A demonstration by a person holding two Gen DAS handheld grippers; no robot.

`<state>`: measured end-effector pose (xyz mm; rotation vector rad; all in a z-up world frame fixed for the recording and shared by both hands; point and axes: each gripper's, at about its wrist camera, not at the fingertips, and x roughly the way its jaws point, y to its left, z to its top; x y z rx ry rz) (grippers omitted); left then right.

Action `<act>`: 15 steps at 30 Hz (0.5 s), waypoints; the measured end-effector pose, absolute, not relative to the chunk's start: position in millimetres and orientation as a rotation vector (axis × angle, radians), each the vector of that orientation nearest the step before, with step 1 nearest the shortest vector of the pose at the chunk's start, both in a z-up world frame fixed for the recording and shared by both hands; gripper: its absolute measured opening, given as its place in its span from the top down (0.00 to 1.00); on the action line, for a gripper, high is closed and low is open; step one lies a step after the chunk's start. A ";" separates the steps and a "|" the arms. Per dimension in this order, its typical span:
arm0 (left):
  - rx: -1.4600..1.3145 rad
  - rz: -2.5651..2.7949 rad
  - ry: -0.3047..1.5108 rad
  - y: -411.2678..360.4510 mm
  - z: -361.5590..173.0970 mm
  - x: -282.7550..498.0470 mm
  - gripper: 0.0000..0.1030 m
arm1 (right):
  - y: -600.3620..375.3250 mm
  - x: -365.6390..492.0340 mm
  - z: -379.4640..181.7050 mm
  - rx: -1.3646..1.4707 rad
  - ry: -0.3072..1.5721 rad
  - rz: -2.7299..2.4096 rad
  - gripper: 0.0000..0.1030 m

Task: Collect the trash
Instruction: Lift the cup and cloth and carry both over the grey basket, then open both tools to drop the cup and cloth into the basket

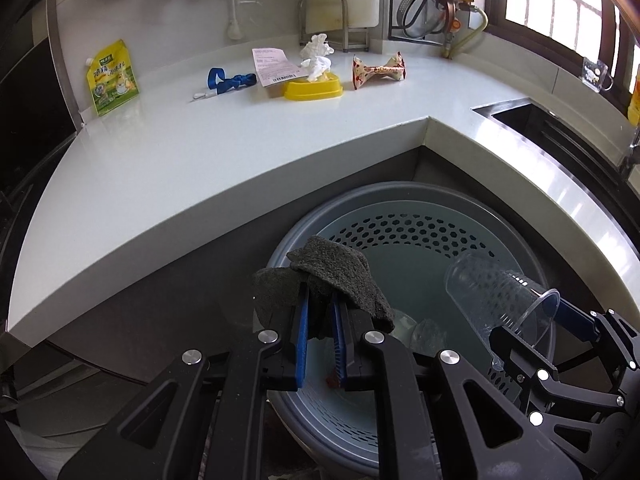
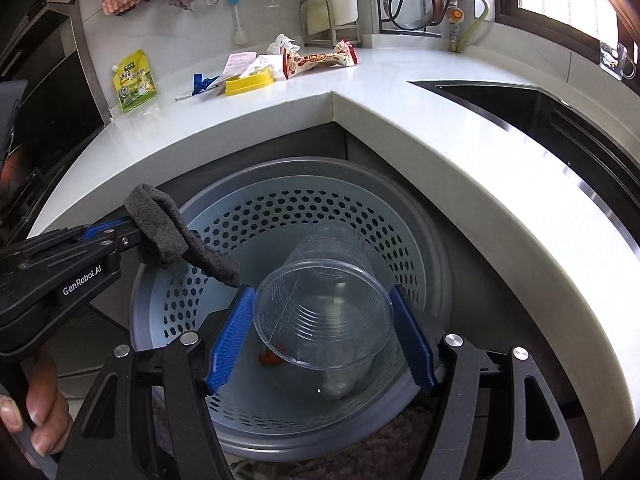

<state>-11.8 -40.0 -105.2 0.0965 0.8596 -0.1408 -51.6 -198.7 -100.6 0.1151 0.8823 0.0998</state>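
Note:
My left gripper [image 1: 320, 316] is shut on a dark grey scouring pad [image 1: 332, 276] and holds it over the left rim of the perforated blue-grey trash basket [image 1: 404, 224]. The pad also shows in the right wrist view [image 2: 180, 236], drooping from the left gripper [image 2: 132, 236]. My right gripper [image 2: 322, 336] is shut on a clear plastic cup [image 2: 324, 320], held on its side above the basket [image 2: 320, 204]. The cup shows in the left wrist view [image 1: 500, 296] with the right gripper [image 1: 532, 332]. Small red and clear scraps lie at the basket bottom [image 2: 272, 356].
On the white L-shaped counter [image 1: 200, 152] lie a yellow-green pouch [image 1: 112, 80], a blue strap [image 1: 232, 80], a receipt [image 1: 274, 66], a yellow dish [image 1: 314, 88] with crumpled tissue [image 1: 318, 56], and a red-patterned wrapper [image 1: 378, 70]. A sink [image 1: 560, 128] is at right.

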 end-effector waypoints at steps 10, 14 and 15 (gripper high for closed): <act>0.089 -0.166 0.910 -43.0 -116.1 -7.1 0.85 | -203.8 -46.7 -108.5 0.143 0.910 0.106 0.35; 0.094 -0.166 0.907 -43.6 -115.7 -8.0 0.83 | -205.6 -46.5 -109.9 0.149 0.915 0.103 0.35; 0.095 -0.165 0.907 -43.5 -115.7 -8.0 0.81 | -206.3 -46.1 -109.4 0.149 0.914 0.100 0.35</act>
